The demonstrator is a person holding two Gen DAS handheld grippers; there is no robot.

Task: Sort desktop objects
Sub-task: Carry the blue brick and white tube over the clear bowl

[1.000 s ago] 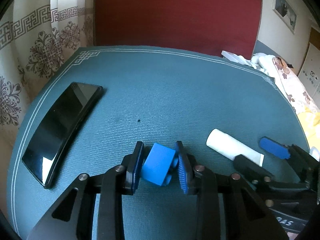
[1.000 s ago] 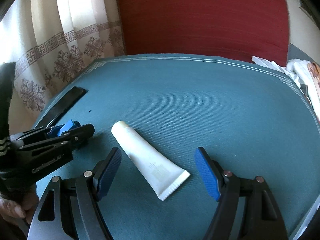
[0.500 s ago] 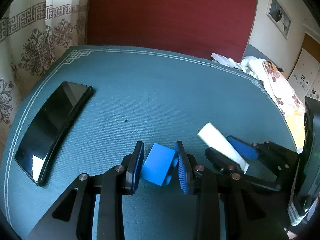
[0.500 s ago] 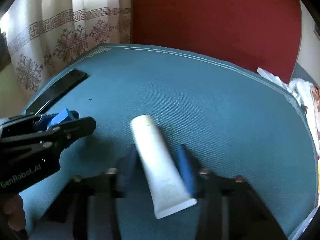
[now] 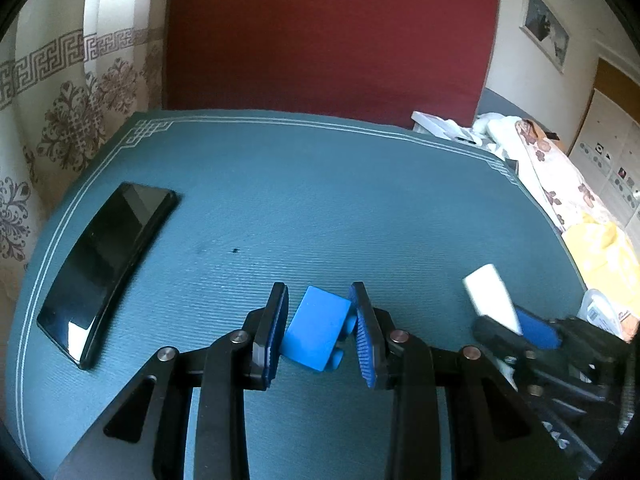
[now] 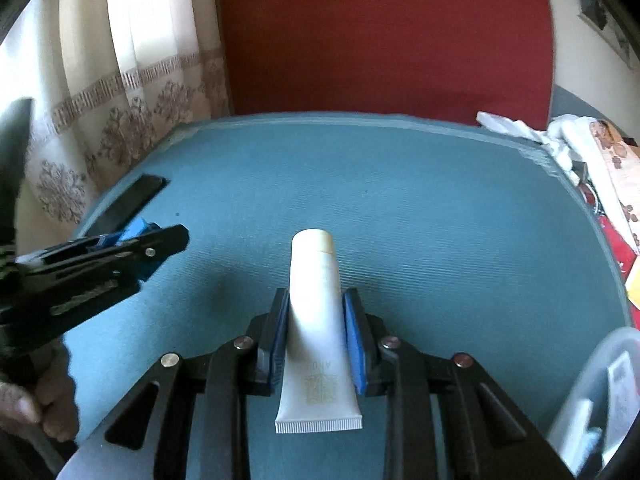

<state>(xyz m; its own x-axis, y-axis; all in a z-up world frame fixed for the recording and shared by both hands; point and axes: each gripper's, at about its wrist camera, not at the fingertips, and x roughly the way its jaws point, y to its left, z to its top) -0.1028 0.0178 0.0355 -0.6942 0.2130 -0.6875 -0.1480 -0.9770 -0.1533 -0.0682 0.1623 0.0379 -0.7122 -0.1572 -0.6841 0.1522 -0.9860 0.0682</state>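
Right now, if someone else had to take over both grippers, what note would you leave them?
Left gripper: shut on the blue block, held above the mat.
Right gripper: shut on the white tube, cap end pointing away, crimped end toward the handle.
Phone: lying flat near the mat's left edge, untouched.
Clear plastic container: at the right edge beside the right gripper, with some items already inside.
Done: block and tube both picked up.
Left: set each one down where it belongs, probably the container, though the pictures do not show that, then deal with the phone.
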